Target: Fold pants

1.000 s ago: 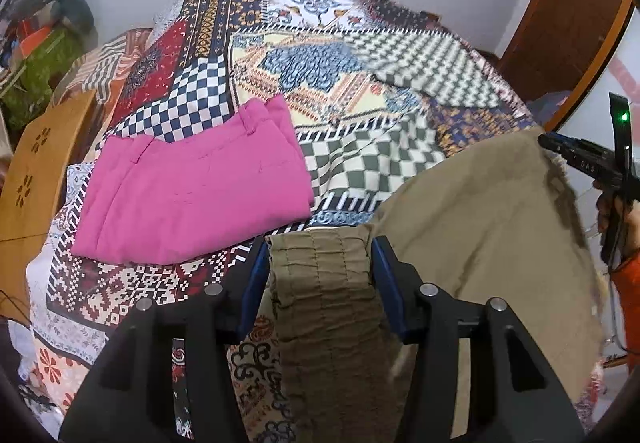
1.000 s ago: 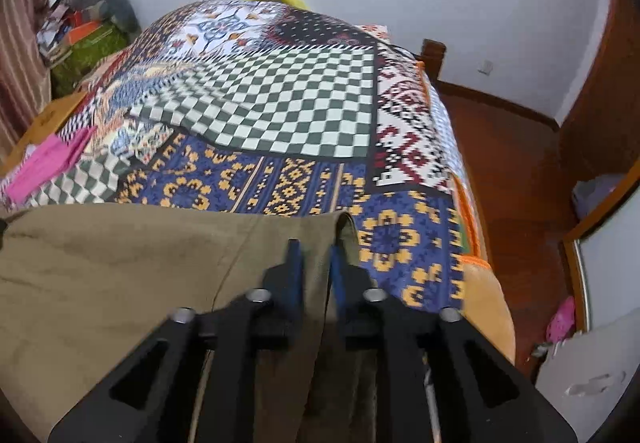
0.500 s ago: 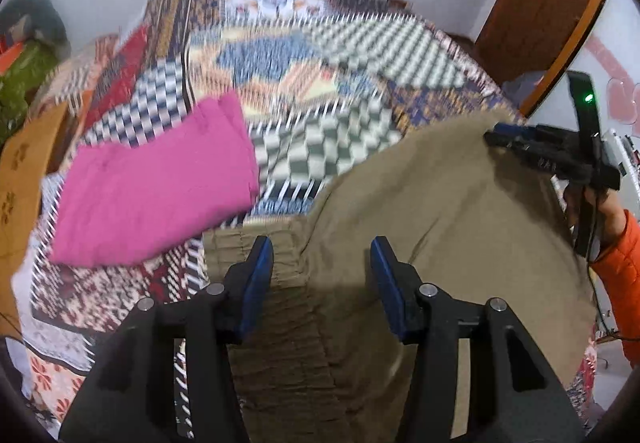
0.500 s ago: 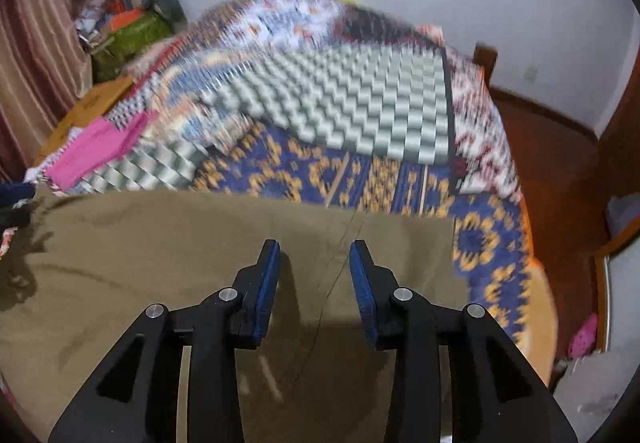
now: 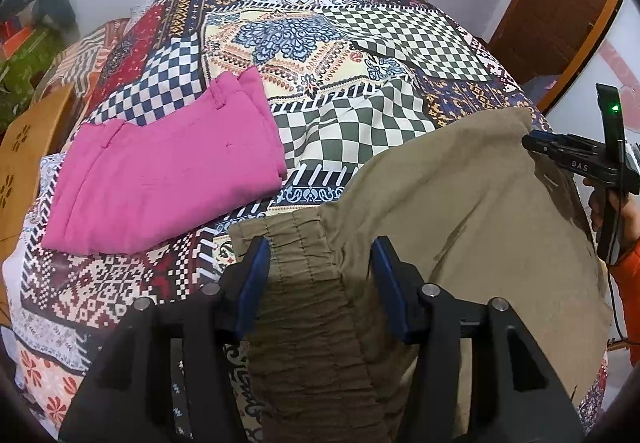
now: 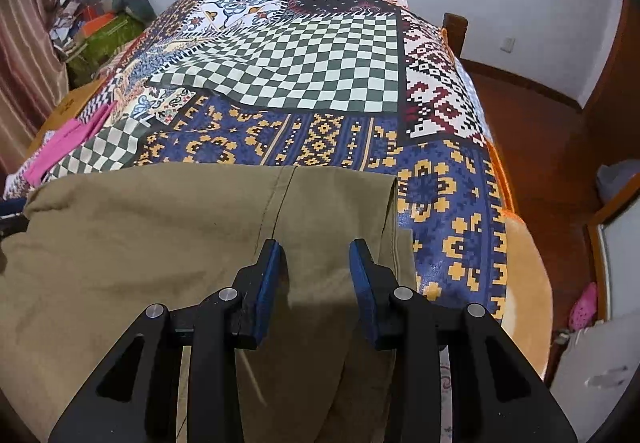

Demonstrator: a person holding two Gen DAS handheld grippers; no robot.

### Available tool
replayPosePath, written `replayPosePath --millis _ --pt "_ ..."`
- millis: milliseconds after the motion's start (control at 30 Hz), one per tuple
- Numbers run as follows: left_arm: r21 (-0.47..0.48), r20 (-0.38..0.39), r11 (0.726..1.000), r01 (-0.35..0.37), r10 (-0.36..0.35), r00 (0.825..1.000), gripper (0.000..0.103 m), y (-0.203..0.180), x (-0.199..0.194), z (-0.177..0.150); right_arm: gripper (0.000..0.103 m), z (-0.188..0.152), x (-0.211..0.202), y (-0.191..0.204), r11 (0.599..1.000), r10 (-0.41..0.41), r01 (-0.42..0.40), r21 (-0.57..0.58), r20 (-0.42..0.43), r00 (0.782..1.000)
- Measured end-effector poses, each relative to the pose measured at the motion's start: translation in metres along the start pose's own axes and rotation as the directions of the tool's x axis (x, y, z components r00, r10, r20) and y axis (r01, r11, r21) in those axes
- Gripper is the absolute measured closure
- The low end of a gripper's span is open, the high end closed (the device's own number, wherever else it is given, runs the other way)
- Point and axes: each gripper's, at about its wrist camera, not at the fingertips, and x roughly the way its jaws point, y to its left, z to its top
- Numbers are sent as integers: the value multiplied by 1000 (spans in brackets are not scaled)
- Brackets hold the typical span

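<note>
Pants [image 5: 460, 211] of olive cloth lie spread over the near edge of the bed [image 6: 304, 43], the gathered waistband toward its left side and the leg ends toward its right. Your left claw [image 5: 320, 267] stands apart over the waistband, the pads not pressing it; your right claw [image 6: 316, 263] stands apart too, over the leg end beside the seam. Nothing holds the cloth now, so the part hanging over the near edge may, I think, pull the pants down to the floor. If you close on one layer only, the fold will come crooked. The folded pink garment [image 5: 160, 171] lies near the waistband, toward the left edge; a wide fold could push it. The far half of the bed carries nothing.
</note>
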Motion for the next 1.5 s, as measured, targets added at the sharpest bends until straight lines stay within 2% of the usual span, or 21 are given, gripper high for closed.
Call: replayPosePath --millis 233,467,600,833,900,1000,1233,1500 --pt "-29 40 999 -27 28 999 50 4 -36 -9 70 -2 -31 10 1000 -18 19 -24 11 1000" --pt "-34 83 997 -76 79 993 50 0 -78 -30 64 -17 -83 32 998 -17 22 -64 77 997" --pt "-42 105 996 -76 80 991 49 -3 -99 -44 64 -25 -105 45 998 -3 10 -61 108 994" --pt "-72 133 996 -58 68 989 41 -5 -130 -72 64 -42 -138 69 998 37 -28 -61 154 987" --pt "-88 126 995 -37 48 991 39 -5 -132 -79 64 -45 -142 76 997 47 -38 -64 158 986" --pt "-118 103 993 30 -18 995 39 -4 -130 -93 60 -53 -144 87 996 53 -41 -74 159 986" --pt "-155 36 985 70 -65 997 39 -8 -119 -118 58 -73 -141 103 995 85 -75 -71 144 986" --pt "-174 38 983 57 -51 998 39 -4 -116 -131 57 -59 -126 135 985 144 -131 -111 115 983"
